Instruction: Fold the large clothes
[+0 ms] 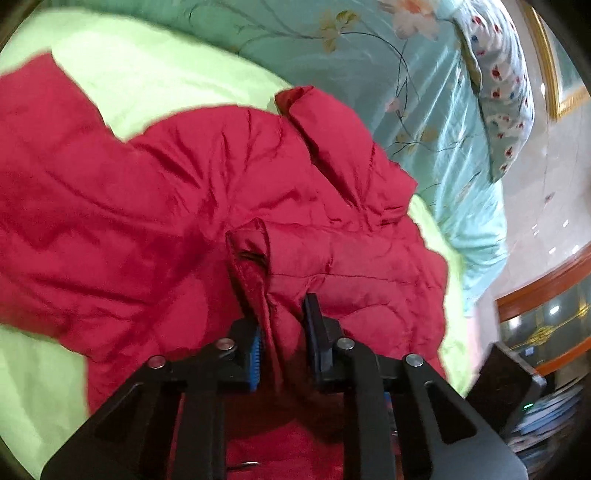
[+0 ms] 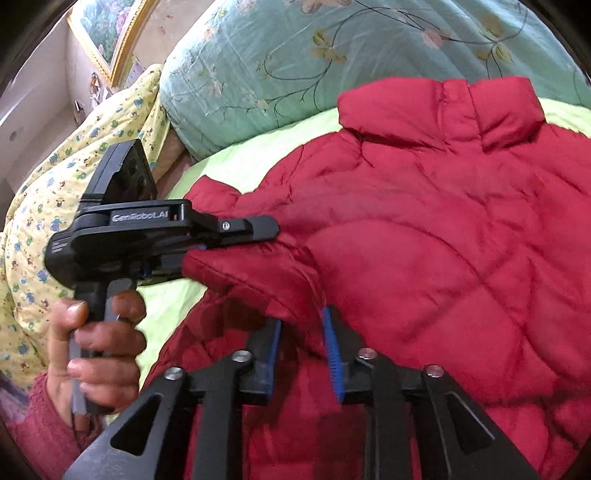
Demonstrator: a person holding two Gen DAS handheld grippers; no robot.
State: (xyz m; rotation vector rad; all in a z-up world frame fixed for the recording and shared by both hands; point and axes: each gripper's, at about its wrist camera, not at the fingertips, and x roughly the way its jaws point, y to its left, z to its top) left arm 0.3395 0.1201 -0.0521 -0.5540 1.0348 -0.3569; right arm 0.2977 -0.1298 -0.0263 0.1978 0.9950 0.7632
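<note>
A red quilted puffer jacket (image 1: 192,199) lies spread on a light green bed sheet (image 1: 122,81), its collar (image 2: 443,107) toward the pillows. My left gripper (image 1: 282,314) is shut on a bunched fold of the jacket, near a cuff-like opening (image 1: 251,251). In the right wrist view the left gripper (image 2: 236,240) comes in from the left, held by a hand, clamping the jacket's edge. My right gripper (image 2: 301,328) is shut on a raised fold of the jacket (image 2: 424,240) close beside it.
A teal floral quilt (image 2: 277,55) is piled behind the jacket. A yellow patterned blanket (image 2: 48,192) lies at the left and a spotted pillow (image 1: 498,92) at the bed's far side. A framed picture (image 2: 107,33) hangs on the wall. A tiled floor (image 1: 539,192) and wooden furniture (image 1: 546,291) lie beyond the bed.
</note>
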